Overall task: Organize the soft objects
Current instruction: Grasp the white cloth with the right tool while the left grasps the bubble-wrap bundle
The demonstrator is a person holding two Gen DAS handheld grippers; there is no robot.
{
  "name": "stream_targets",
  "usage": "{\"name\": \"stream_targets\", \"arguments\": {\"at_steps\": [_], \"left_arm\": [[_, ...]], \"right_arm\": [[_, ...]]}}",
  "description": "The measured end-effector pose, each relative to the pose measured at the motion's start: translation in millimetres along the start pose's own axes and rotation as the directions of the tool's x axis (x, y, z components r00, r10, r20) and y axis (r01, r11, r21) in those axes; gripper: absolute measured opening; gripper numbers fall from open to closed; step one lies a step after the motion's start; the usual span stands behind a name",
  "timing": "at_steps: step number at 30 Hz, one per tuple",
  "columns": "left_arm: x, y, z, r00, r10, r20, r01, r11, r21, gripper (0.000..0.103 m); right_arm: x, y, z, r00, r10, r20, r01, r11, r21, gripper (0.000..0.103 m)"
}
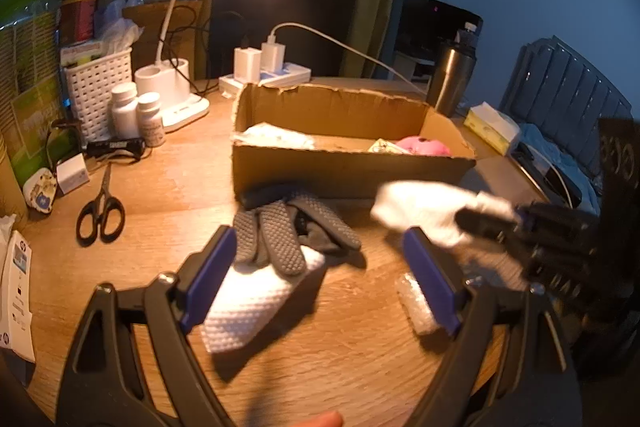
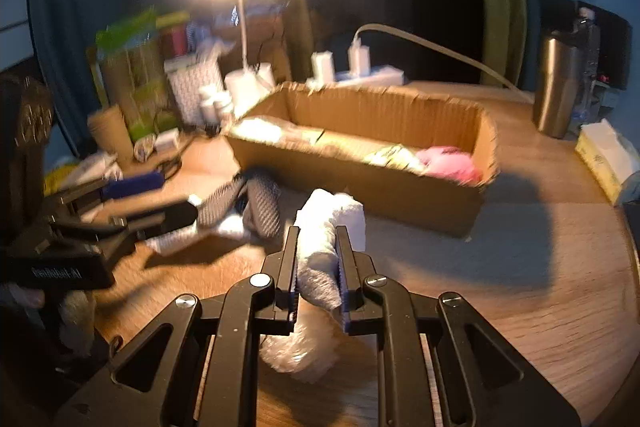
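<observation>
While the right gripper [image 2: 317, 259] pinches the white rolled cloth [image 2: 332, 227], carry it high over the brown cardboard box [image 2: 360, 187] wall; left gripper [image 1: 324, 279] jaws spread, empty.

Ahead of our left hand-held gripper [image 1: 324, 259], the wooden worktop [image 1: 180, 195] bears a cardboard box [image 1: 344, 171], grey gloves [image 1: 288, 231], a white cloth [image 1: 248, 307] and scissors [image 1: 100, 211].
</observation>
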State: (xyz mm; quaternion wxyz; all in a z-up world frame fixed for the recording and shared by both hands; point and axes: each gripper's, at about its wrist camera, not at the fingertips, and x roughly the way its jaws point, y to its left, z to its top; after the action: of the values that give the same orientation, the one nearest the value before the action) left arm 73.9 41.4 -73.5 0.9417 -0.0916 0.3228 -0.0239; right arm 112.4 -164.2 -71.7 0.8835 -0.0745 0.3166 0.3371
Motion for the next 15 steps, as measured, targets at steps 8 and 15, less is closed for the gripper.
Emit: {"name": "stream_targets", "arguments": {"at_steps": [8, 15], "left_arm": [[6, -16, 0, 0.999, -0.022, -0.024, 0.023, 0.999, 0.031, 0.086], [25, -44, -7, 0.992, -0.079, -0.099, 0.085, 0.995, 0.058, 0.086]], "right_arm": [[-20, -29, 3, 0.997, -0.049, 0.057, 0.047, 0.998, 0.051, 0.016], [-29, -50, -6, 0.995, -0.082, 0.058, 0.077, 0.993, 0.088, 0.016]]}}
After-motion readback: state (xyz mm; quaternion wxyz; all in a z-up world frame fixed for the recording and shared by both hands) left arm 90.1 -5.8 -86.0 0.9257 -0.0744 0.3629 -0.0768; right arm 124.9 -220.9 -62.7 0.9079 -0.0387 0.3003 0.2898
